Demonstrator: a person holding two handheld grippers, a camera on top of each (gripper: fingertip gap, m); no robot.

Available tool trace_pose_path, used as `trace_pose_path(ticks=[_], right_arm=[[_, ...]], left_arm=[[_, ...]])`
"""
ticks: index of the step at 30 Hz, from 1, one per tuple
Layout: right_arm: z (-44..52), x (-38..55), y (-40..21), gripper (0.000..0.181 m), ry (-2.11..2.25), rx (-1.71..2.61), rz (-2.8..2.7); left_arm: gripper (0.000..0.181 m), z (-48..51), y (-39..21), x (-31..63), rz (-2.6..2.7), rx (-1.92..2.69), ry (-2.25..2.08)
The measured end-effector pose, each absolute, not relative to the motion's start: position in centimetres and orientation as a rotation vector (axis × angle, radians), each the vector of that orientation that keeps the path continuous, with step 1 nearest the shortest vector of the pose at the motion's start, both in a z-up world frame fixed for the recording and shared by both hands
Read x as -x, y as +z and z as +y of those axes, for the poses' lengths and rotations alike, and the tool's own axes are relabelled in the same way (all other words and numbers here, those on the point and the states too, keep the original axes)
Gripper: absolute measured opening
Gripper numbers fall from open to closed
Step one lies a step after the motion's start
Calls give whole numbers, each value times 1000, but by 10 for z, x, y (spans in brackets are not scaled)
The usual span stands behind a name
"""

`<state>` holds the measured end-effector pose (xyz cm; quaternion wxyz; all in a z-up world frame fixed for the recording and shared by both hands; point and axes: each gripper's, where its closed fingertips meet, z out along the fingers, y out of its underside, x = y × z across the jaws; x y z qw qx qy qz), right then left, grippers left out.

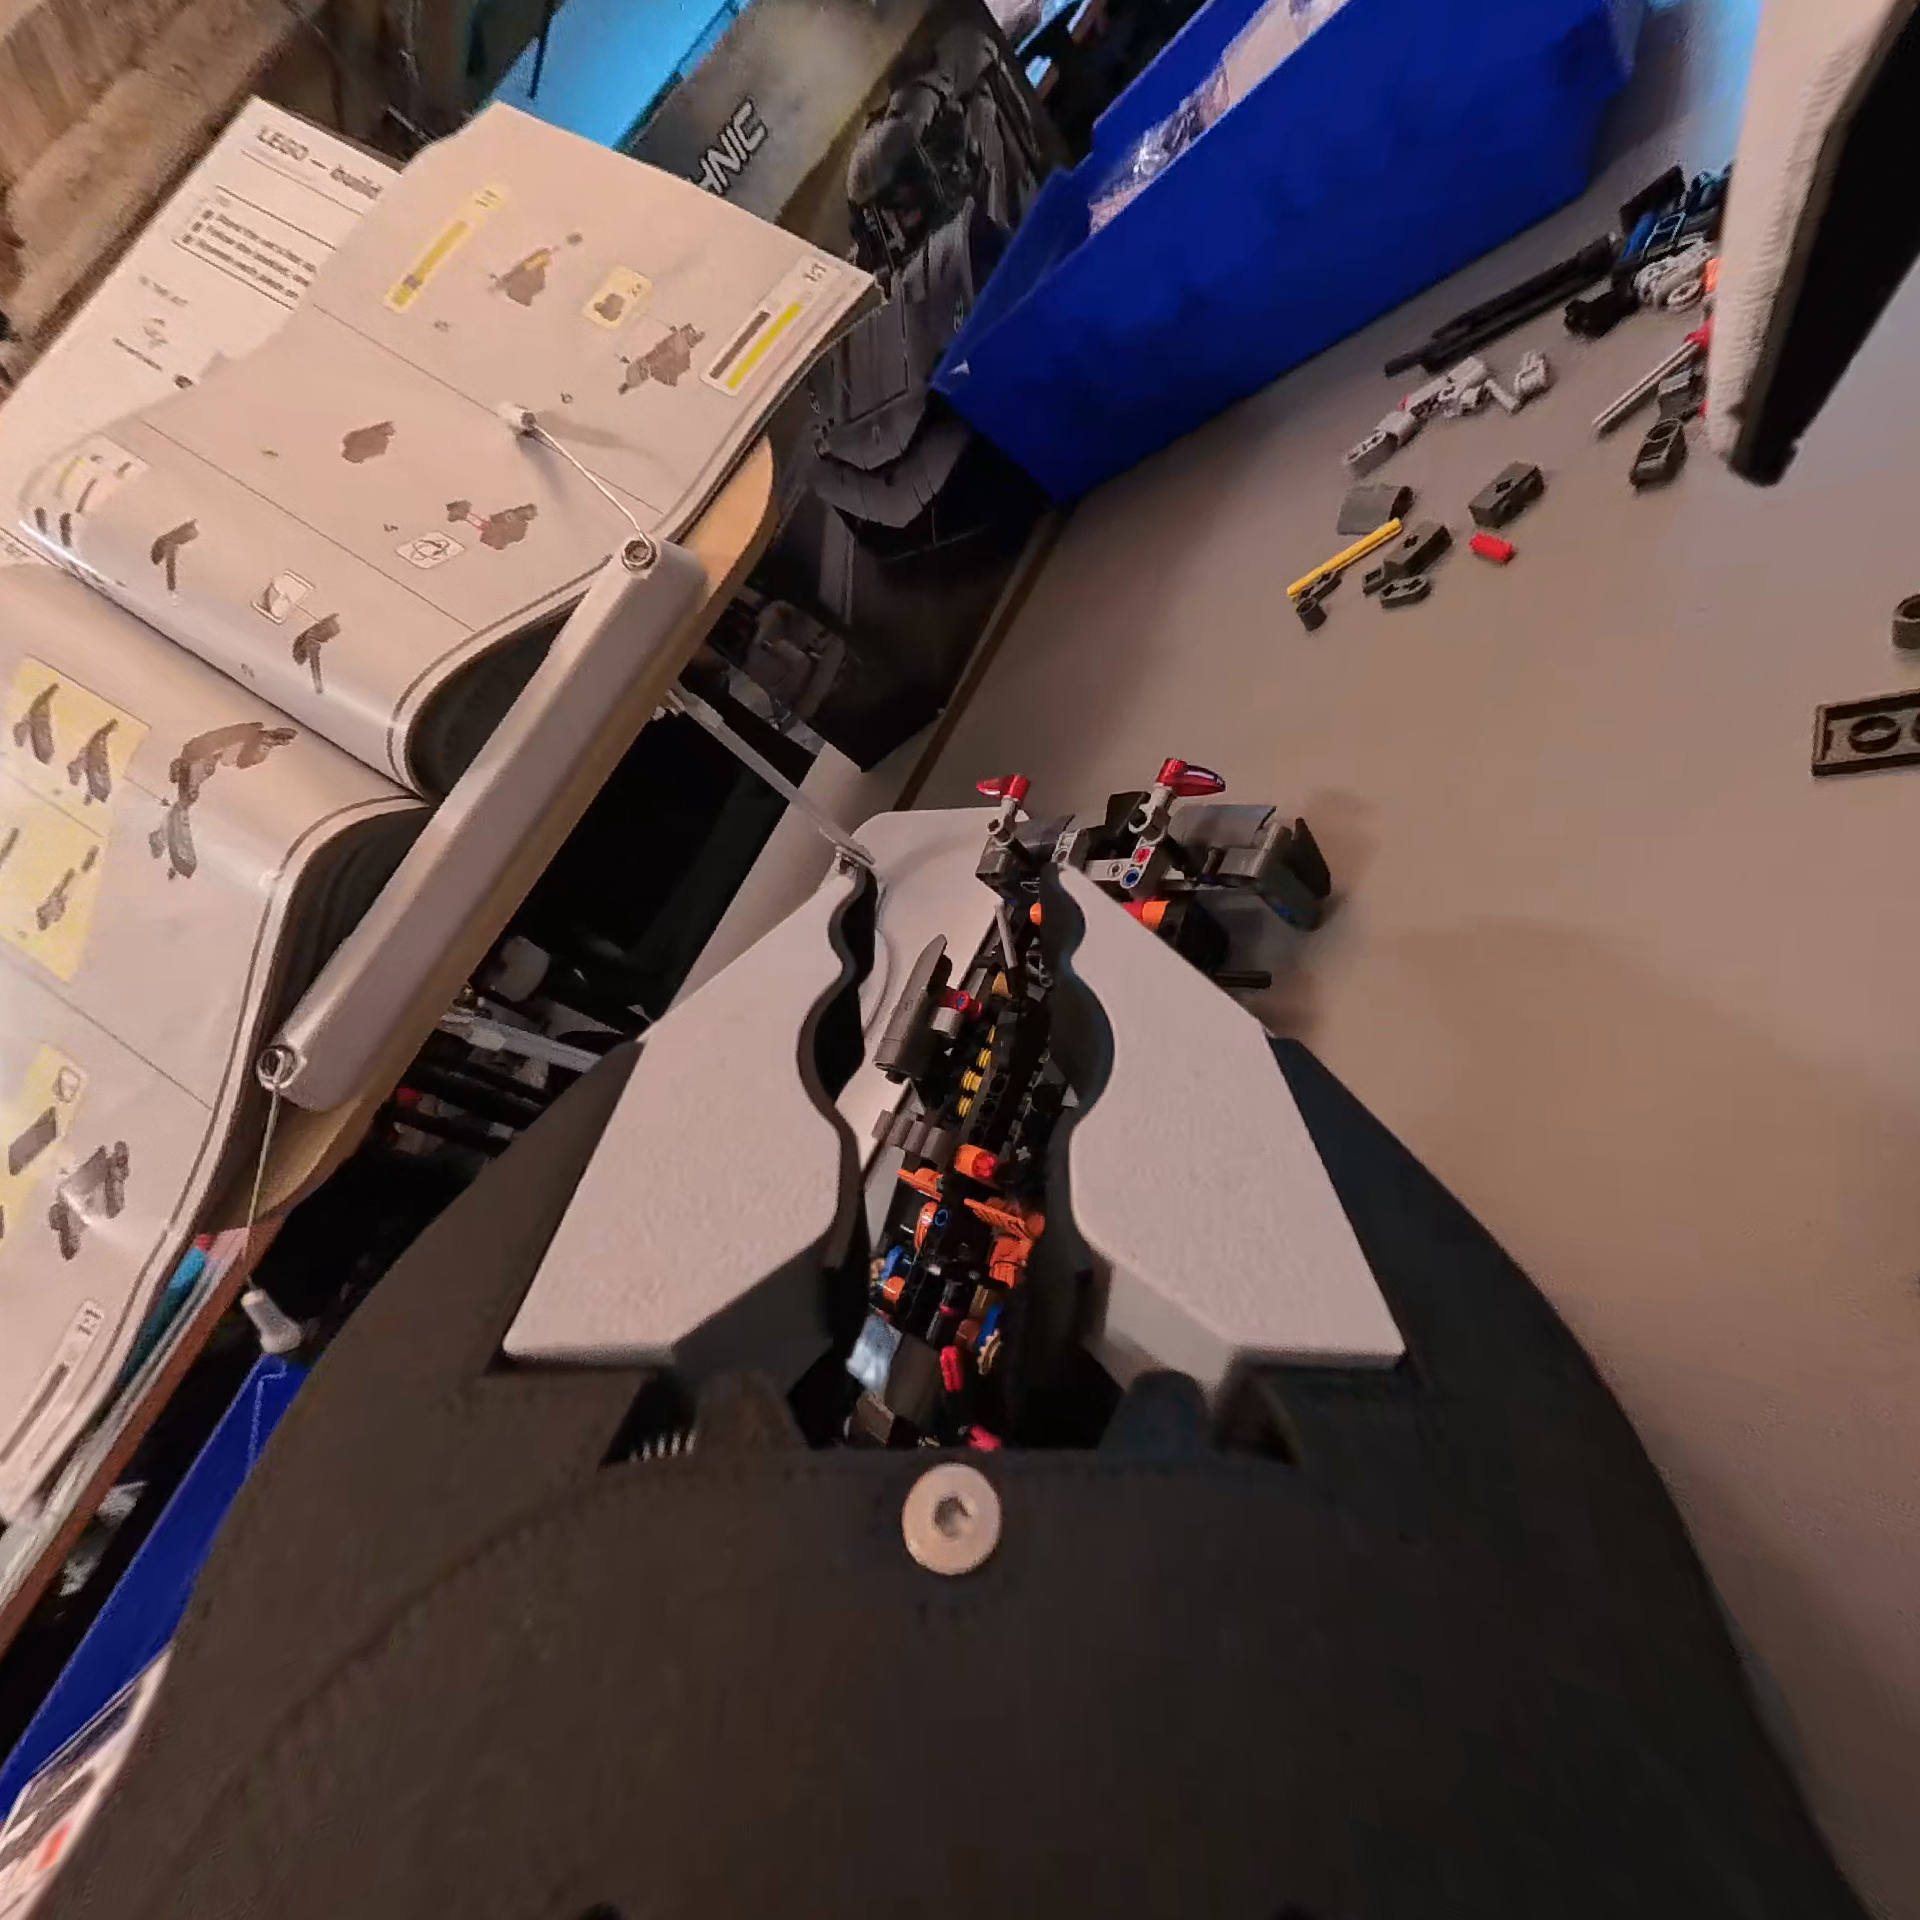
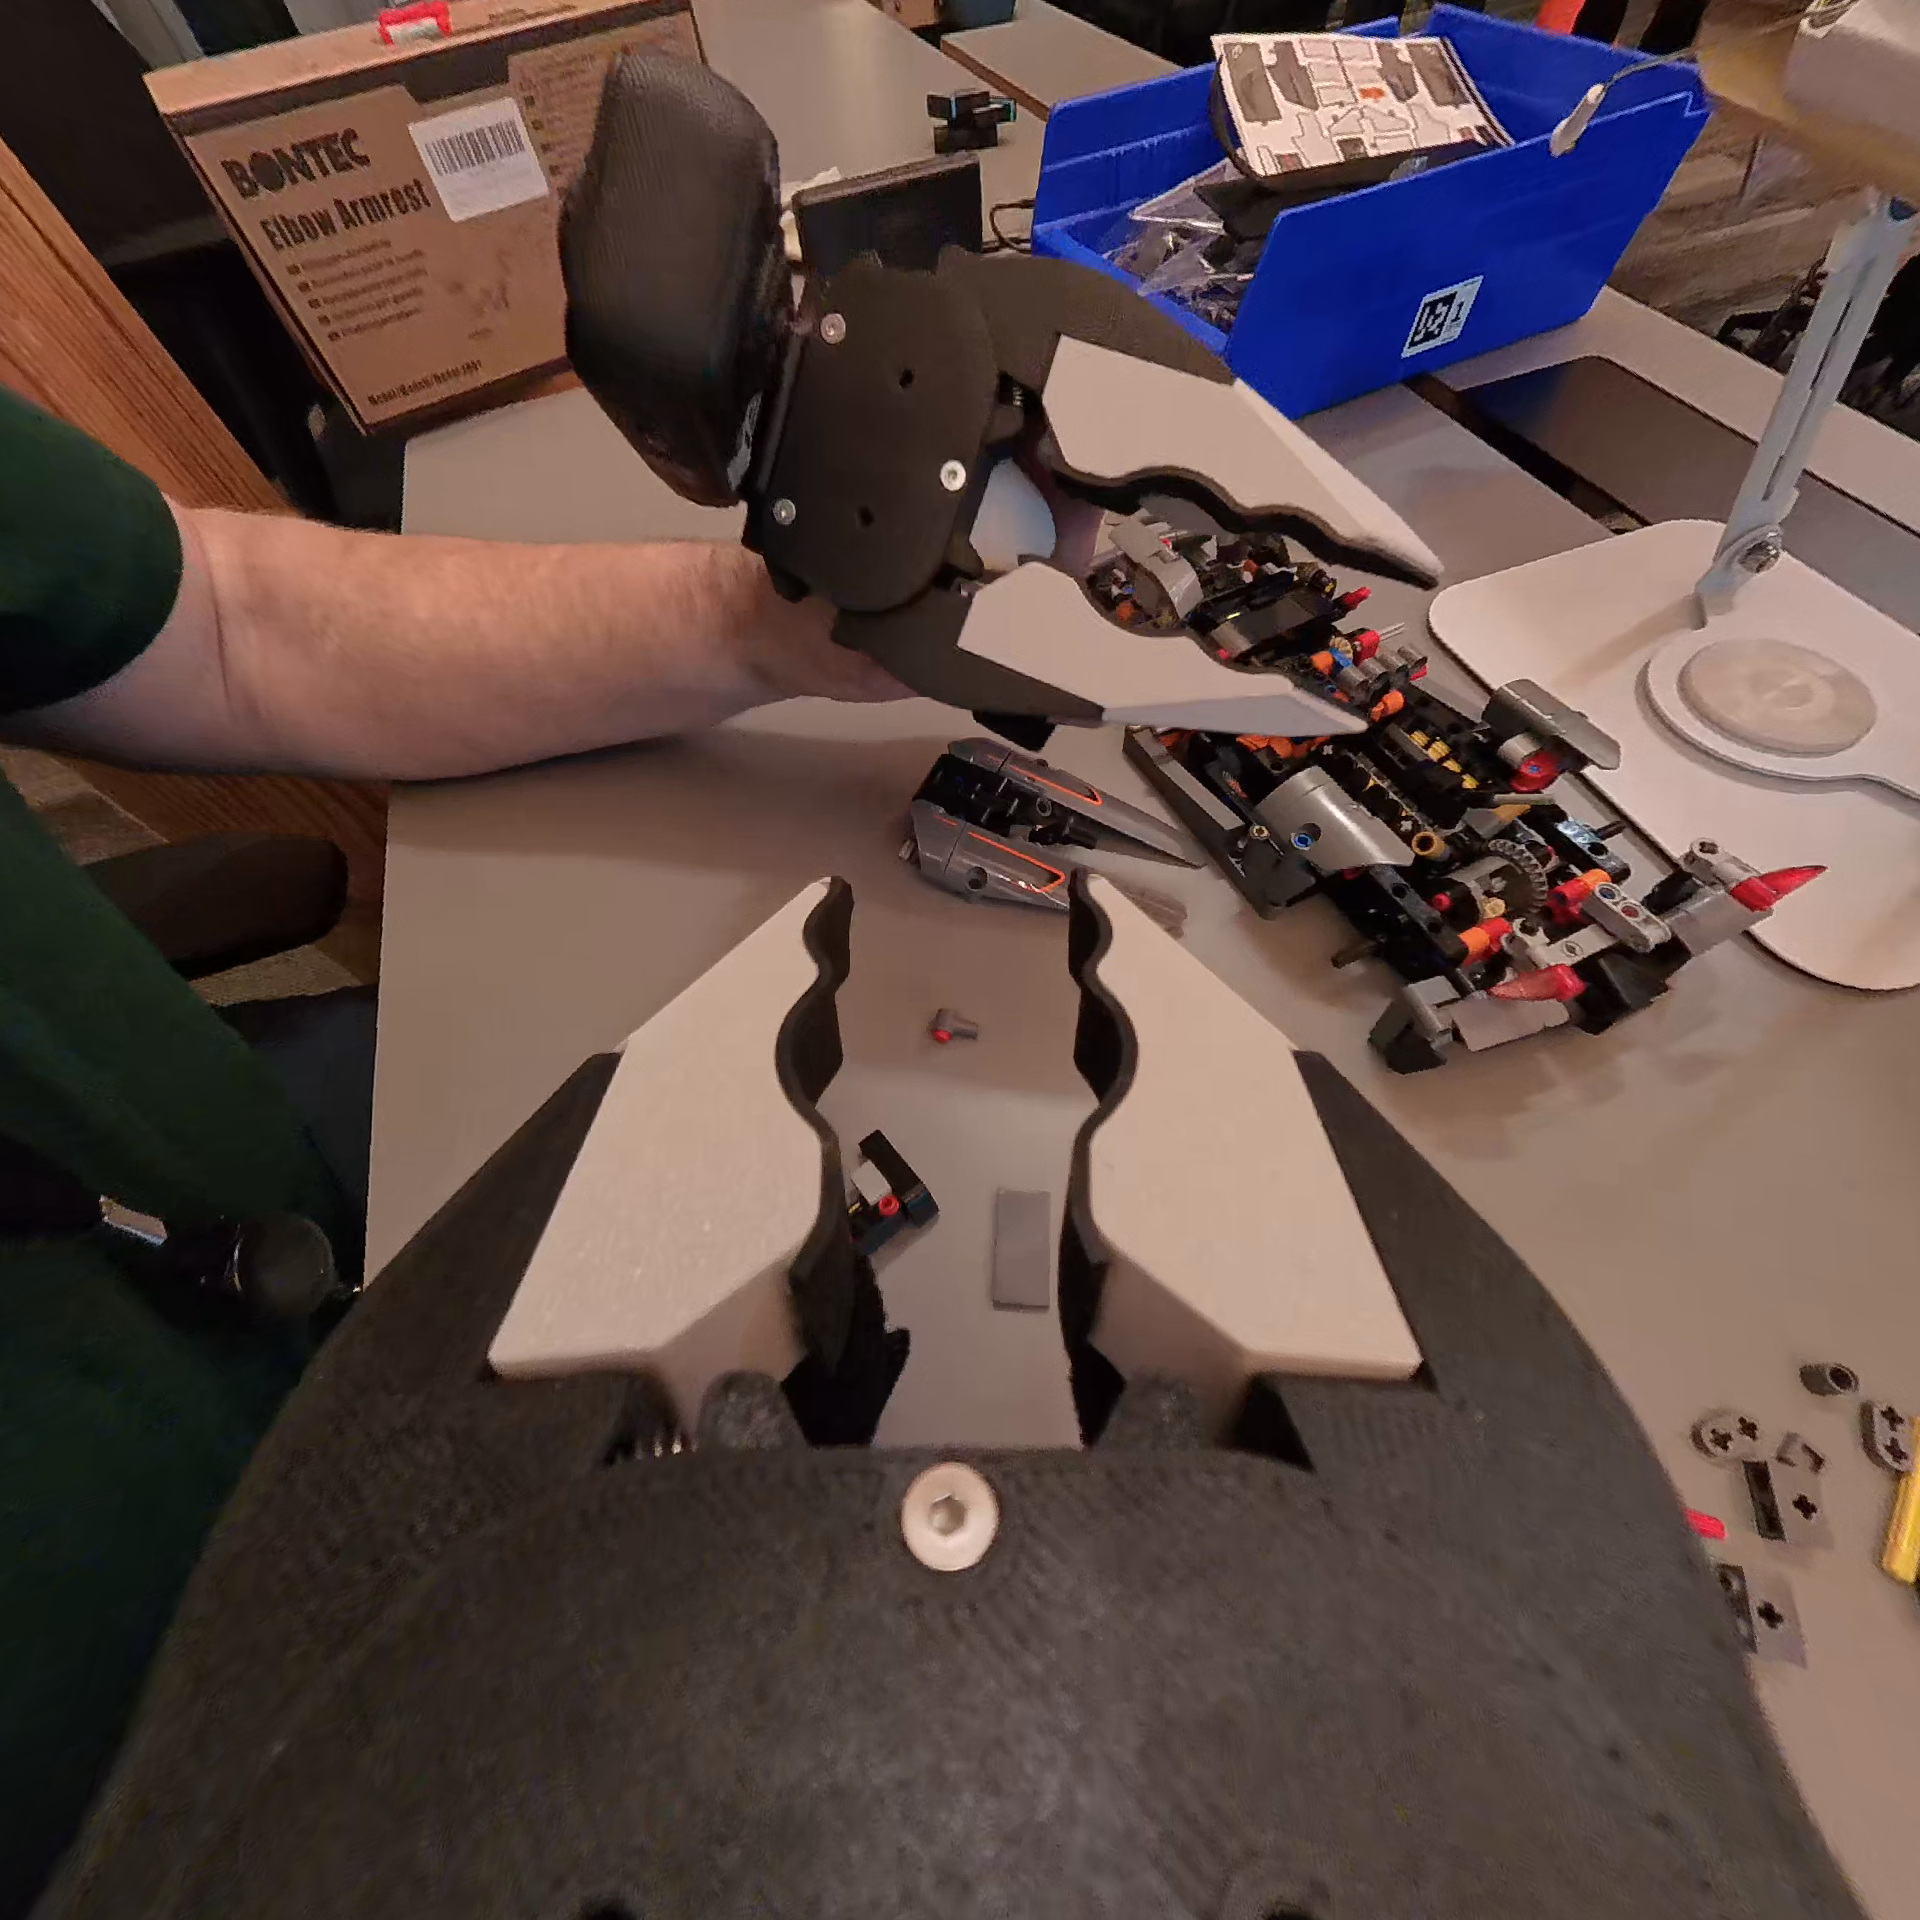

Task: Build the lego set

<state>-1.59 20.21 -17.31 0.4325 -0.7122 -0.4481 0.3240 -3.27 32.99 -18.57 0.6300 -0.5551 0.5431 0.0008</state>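
The lego car chassis [image 2: 1455, 831], black with orange, red and yellow parts, lies on the grey table [image 2: 1195, 1195] beside a white stand base. My left gripper [image 2: 1387, 644], held in a person's hand, is shut on one end of it. In the left wrist view the chassis [image 1: 977, 1091] sits between the fingers of the left gripper [image 1: 954, 883]. My right gripper [image 2: 956, 888] is open and empty above the table. Below it lie a small black piece with a red pin [image 2: 888, 1195], a grey flat tile [image 2: 1021, 1262] and a tiny grey-red pin [image 2: 951, 1029].
A black-and-grey sub-assembly with orange lines [image 2: 997, 831] lies ahead of my right gripper. Loose parts [image 2: 1787, 1475] are scattered at the right and also show in the left wrist view [image 1: 1455, 499]. An open instruction booklet [image 1: 364, 468] rests on a stand. A blue bin [image 2: 1403, 260] and a cardboard box [image 2: 364, 208] stand behind. My right gripper's tips are some 12 cm from the tiny grey-red pin [image 2: 951, 1029].
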Motion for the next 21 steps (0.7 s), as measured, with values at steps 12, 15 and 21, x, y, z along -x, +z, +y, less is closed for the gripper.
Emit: trace_pose_path(ticks=[12, 15, 21], right_arm=[[216, -11, -173, 40, 651, 1833, -1079], [225, -47, -184, 31, 464, 1918, -1051], [217, -113, -221, 21, 271, 2103, -1022]], left_arm=[[28, 335, -183, 37, 1217, 1311, -14], [28, 343, -178, 48, 1166, 1346, -16], [26, 339, -179, 47, 1199, 1376, -95]])
